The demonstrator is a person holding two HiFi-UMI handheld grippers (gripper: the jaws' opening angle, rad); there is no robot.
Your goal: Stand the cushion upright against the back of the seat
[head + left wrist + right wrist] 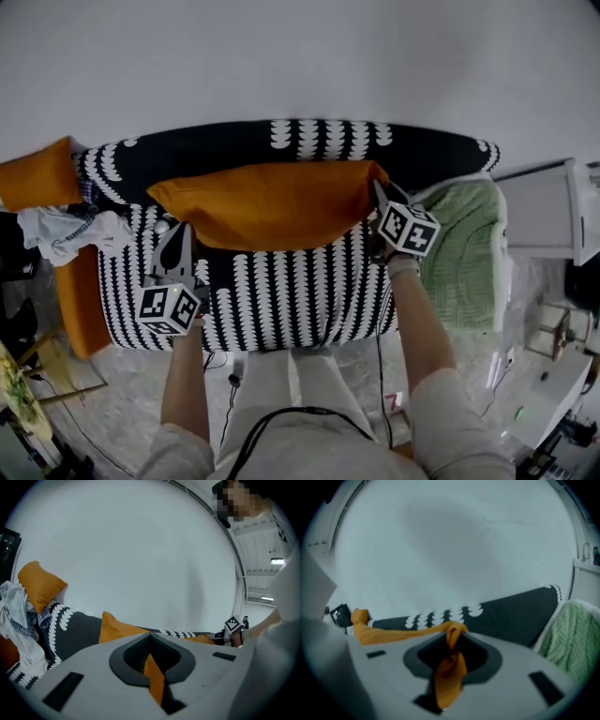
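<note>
Orange, softly creased cushion (272, 202), corners pinched by left claw (173, 236) and right claw (379, 199).

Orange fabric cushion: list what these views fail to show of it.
- Head view: the orange fabric cushion's underside, hidden by its own bulk.
- Left gripper view: most of it, behind the left gripper's grey body.
- Right gripper view: seen edge-on, dim and blurred.
</note>
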